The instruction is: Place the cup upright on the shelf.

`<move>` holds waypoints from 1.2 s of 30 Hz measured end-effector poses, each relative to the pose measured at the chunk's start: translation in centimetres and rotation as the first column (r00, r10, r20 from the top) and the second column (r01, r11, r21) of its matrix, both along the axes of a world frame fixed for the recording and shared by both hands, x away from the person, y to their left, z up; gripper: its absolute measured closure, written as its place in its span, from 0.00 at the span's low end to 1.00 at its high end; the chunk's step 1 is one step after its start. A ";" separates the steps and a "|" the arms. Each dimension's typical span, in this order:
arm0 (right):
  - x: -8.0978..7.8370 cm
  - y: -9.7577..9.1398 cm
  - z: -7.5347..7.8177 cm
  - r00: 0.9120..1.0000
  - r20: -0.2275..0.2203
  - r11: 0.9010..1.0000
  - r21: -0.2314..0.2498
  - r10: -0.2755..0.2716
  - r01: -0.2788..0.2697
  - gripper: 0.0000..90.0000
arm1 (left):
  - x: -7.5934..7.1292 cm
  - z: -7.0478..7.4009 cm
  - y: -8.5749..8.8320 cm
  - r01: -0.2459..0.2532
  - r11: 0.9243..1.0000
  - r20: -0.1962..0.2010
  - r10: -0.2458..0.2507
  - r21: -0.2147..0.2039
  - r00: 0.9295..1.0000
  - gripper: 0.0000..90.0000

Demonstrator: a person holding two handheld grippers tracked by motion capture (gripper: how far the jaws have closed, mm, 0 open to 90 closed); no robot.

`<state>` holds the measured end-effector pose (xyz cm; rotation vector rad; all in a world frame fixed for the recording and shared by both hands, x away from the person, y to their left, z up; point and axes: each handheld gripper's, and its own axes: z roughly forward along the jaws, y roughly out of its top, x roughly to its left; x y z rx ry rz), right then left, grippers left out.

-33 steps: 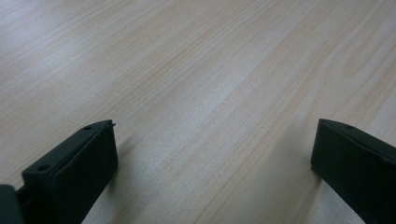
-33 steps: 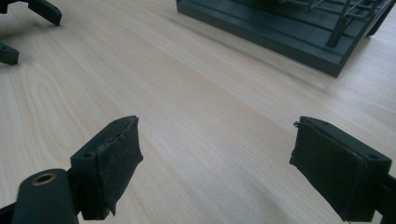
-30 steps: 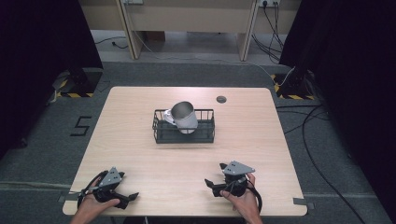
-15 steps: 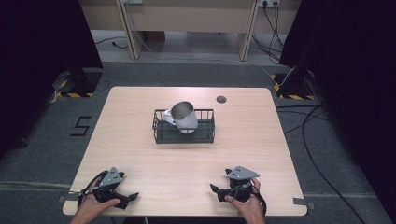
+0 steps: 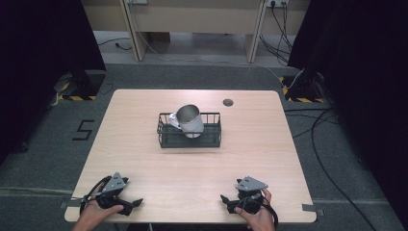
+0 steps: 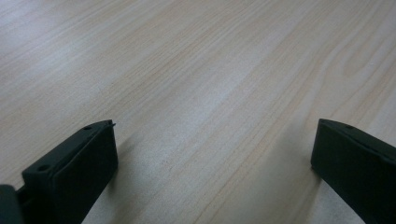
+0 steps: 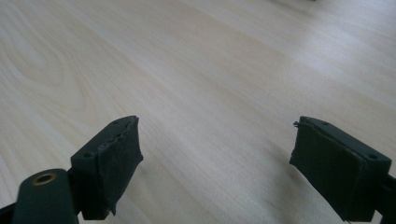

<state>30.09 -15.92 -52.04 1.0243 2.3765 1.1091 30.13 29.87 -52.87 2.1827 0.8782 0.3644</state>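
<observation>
A black wire basket (image 5: 166, 137) stands at the middle of the wooden table (image 5: 269, 144). A shiny metal mug (image 5: 188, 120) leans tilted inside it, mouth up and to the left. My left gripper (image 5: 134, 204) rests near the front left edge in a hand, its jaws wide apart over bare wood (image 6: 215, 126). My right gripper (image 5: 227, 203) sits near the front edge at the right, also in a hand. Its jaws are apart with nothing between them (image 7: 217, 122). Both grippers are far from the basket.
A small dark round disc (image 5: 228, 102) lies on the table behind the basket to the right. Cables (image 5: 332, 144) trail over the grey floor right of the table. Dark curtains flank both sides.
My right gripper has slid a little toward the near edge and to the right. The left gripper, the basket and the mug have stayed put.
</observation>
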 end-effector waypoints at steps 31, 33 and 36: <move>-0.8 0.1 -0.6 0.999 -0.034 0.998 -0.059 0.014 -0.016 0.00 | 0.0 0.0 0.0 0.000 1.000 0.002 0.000 -0.001 1.000 0.00; -0.8 0.1 -0.6 0.999 -0.034 0.998 -0.057 0.013 -0.015 0.00 | 0.0 0.0 0.0 -0.001 1.000 0.002 0.001 -0.001 1.000 0.00; -0.8 0.1 -0.6 0.999 -0.032 0.998 -0.057 0.014 -0.016 0.00 | 0.0 0.0 0.0 0.000 1.000 0.002 0.000 -0.001 1.000 0.00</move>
